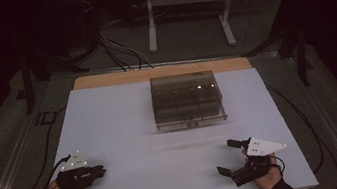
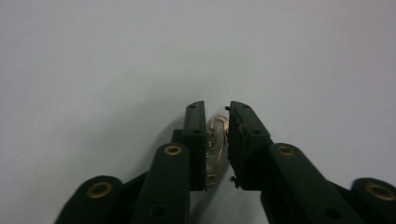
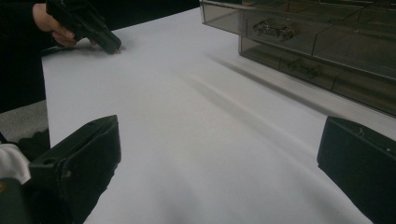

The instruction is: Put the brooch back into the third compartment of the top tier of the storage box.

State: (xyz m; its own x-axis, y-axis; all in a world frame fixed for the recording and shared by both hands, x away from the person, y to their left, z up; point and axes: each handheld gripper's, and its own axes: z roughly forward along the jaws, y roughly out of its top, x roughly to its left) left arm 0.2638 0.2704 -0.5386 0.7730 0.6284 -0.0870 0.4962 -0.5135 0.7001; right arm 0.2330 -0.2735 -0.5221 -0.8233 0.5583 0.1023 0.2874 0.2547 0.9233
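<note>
Table sheet (image 1: 126,131): we see a white sheet bearing everything; it serves as our landmark.
Organizer box (image 1: 186,101): smoky clear plastic, at the sheet's far centre; we judge it rigid, light and slick-walled, best taken by its edges. Small metallic pieces lie in its compartments.
Right gripper (image 1: 232,157): near the sheet's front right corner, jaws wide apart, holding nothing.
Left gripper (image 1: 98,172): near the sheet's front left corner, jaws nearly together, clamped on the ring.
Ring (image 2: 215,144): thin, gold-toned wire loop between the left jaws; we judge it light, slippery, easily bent.
</note>
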